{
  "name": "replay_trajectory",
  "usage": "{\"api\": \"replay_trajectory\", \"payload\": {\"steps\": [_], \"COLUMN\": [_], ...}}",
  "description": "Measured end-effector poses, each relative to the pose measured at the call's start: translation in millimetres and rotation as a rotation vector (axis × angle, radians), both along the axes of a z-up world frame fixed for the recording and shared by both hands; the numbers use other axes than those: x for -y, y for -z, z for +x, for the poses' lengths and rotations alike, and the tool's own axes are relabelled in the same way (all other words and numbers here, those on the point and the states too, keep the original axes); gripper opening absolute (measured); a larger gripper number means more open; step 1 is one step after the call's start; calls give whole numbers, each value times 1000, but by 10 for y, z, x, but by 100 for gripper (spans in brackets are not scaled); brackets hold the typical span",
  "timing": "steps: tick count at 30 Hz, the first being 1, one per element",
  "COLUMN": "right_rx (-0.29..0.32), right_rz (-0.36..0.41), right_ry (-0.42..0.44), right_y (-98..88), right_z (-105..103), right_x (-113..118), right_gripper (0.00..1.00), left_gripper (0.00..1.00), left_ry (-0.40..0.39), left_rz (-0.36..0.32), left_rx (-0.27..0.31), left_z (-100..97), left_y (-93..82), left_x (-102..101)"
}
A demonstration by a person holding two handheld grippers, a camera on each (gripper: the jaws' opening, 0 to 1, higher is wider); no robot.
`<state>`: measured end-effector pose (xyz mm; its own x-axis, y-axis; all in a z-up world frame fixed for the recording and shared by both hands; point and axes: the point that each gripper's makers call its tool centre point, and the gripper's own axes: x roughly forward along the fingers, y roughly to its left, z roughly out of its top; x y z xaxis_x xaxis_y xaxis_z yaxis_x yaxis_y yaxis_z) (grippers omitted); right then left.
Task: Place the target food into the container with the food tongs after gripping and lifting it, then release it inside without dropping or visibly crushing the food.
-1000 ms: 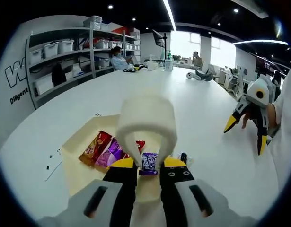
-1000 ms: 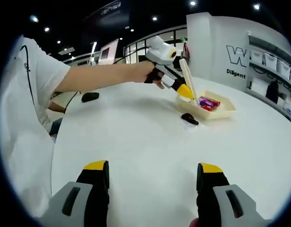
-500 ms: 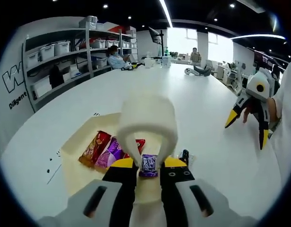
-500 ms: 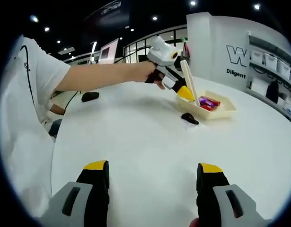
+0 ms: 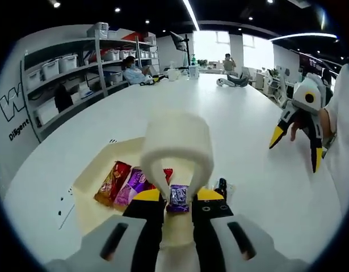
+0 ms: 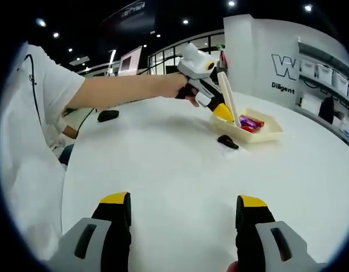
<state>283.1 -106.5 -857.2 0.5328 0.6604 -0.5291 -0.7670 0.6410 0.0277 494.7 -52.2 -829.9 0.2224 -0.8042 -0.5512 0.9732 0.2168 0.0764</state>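
Purple was the colour of the little candy (image 5: 178,196), and it sat pinched between the 2 tips of the white tongs (image 5: 177,148). The left gripper (image 5: 177,196) held those tongs, its jaws squeezed together on the 2 tong arms. So the candy was right in front of the left fingers (image 5: 147,196), just past their yellow ends, and the tongs reached up and away from them in a loop.

Under and a bit to the left of the candy lay the cream tray (image 5: 89,182). It already had a red packet (image 5: 111,178) and a pink packet (image 5: 133,183) side by side, with their long sides pointing away from the fingers. The candy looked to be hanging over the near right part of the tray, though how high it hung was hard to tell.

A small black thing (image 5: 221,187) lay on the white table (image 5: 236,130) just right of the fingers, outside the tray.

The right gripper (image 6: 185,207) was well apart from all this, low over bare table, with its fingers (image 6: 116,199) wide apart and nothing between them. The left one was much nearer the tray, so the drop was its job. I think the tongs next needed to open gently so the candy could fall straight into the tray.
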Motion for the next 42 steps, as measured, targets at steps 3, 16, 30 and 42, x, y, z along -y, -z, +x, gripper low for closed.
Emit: {"api": "replay_trajectory", "payload": {"steps": [3,16,30,42], "right_rx": [-1,2,7,9], "right_rz": [1,2,-2,-8], "right_ry": [1,-3,-9,-15], "right_y": [-1,-10,-30,-31], "right_z": [-3,-3,-14,-11], "right_x": [-2,-20,-53,-84], "right_gripper": [73,73,73,73], "left_gripper": [18,19,20,20], "left_ry": [-4,-34,-89,-105], "left_rz": [-5,-54,-139,-207], "left_rx": [6,29,39,20], "left_z": [8,-29,-263,-611], "left_y": [-28,-220,-366,-326], "left_x": [-11,-140,-371,-403]}}
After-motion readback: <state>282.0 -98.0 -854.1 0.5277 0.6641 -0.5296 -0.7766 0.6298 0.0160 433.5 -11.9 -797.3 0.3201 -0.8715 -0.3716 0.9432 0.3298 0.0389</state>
